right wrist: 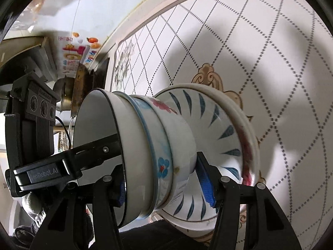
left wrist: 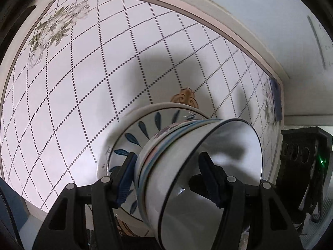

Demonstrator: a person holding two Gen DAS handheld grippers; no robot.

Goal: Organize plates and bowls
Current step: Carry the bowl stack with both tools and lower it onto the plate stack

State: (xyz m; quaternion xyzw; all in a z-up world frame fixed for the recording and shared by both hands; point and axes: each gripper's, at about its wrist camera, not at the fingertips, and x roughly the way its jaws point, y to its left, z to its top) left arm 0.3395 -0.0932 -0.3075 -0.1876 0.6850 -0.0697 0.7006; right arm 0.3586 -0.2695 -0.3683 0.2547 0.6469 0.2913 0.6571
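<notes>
Now, step in hand: a nested stack of bowls (left wrist: 187,166) is gripped from two sides at once, seemingly while being carried or set down as one pile. That is my judgement from the grip, not something shown outright.

Left gripper (left wrist: 170,179): its two blue-padded fingers straddle the stack. The left finger (left wrist: 124,179) sits outside, against the striped bowl's wall. The right finger (left wrist: 210,179) reaches inside the white, dark-rimmed bowl (left wrist: 208,166). The jaws stand partly closed, pinching the bowl walls between them.

Stack, left view: the white bowl's mouth faces right and toward the camera. Behind it nest a floral bowl and a blue-striped bowl, all seated in a plate (left wrist: 133,137) painted with blue leaves.

Right gripper (right wrist: 164,187): it holds the same stack from the opposite side. Its left finger (right wrist: 121,193) is inside the white bowl (right wrist: 100,145). Its right finger (right wrist: 205,185) presses the outer wall of the innermost bowl, just beside the plate (right wrist: 218,135). These jaws are also partly closed on the stack.

Other gripper, right view: the left gripper's black finger (right wrist: 93,150) enters the white bowl's mouth from the left.

Background: a table (left wrist: 83,83) with a dotted diamond pattern and flower prints fills both views. I cannot tell whether the plate touches it.

Next move: likely lowering the pile flat and level, both grippers moving together, then easing the jaws apart. Uneven motion could tip or slide the nested bowls.
</notes>
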